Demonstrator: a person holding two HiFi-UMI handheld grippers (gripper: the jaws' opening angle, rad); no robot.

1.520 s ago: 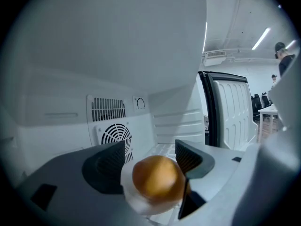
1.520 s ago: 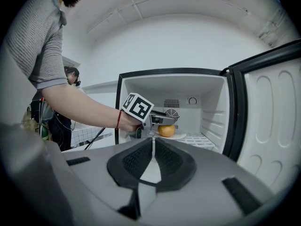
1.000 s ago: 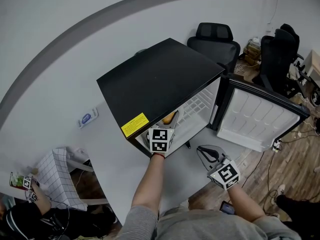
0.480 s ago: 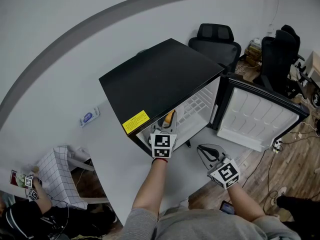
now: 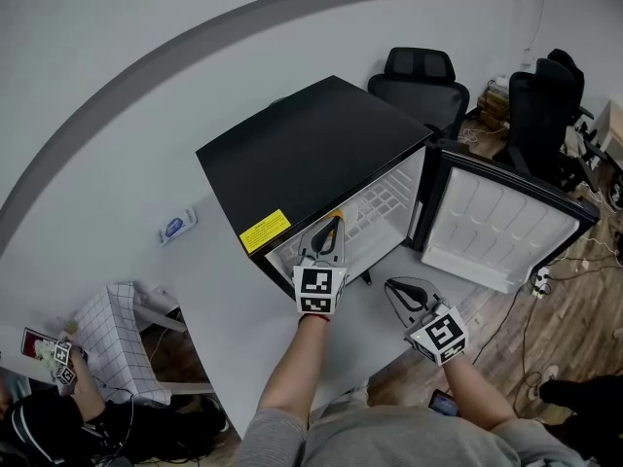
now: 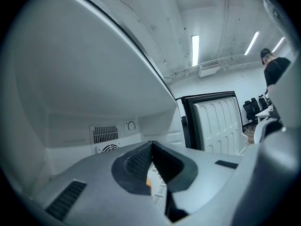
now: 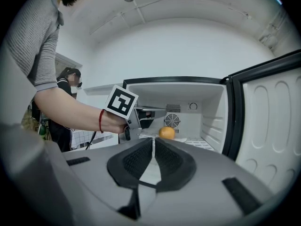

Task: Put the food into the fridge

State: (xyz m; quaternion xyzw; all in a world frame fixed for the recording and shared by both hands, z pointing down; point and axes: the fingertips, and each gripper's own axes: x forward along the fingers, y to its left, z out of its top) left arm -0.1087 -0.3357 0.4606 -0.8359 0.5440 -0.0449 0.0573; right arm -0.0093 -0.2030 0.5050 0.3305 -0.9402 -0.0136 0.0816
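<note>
The jaws of the left gripper (image 6: 151, 146) are pressed together with nothing between them, having just been closing. They are held level inside the mouth of the small black fridge with the white interior (image 5: 311, 144). The jaws of the right gripper (image 7: 154, 141) are likewise seen closed and empty, held just outside the fridge, over the white table (image 5: 219, 300). The round orange fruit (image 7: 166, 133) is seen resting on the white shelf inside the fridge, toward the back wall and in front of the round fan vent (image 7: 172, 121). It is touched by neither gripper. A sliver of orange glimpsed below the left gripper's closed pads is probably the same fruit. The white-lined fridge door (image 5: 496, 230) is swung wide open to the right. Black office chairs (image 5: 419, 71) are seen beyond the fridge.
</note>
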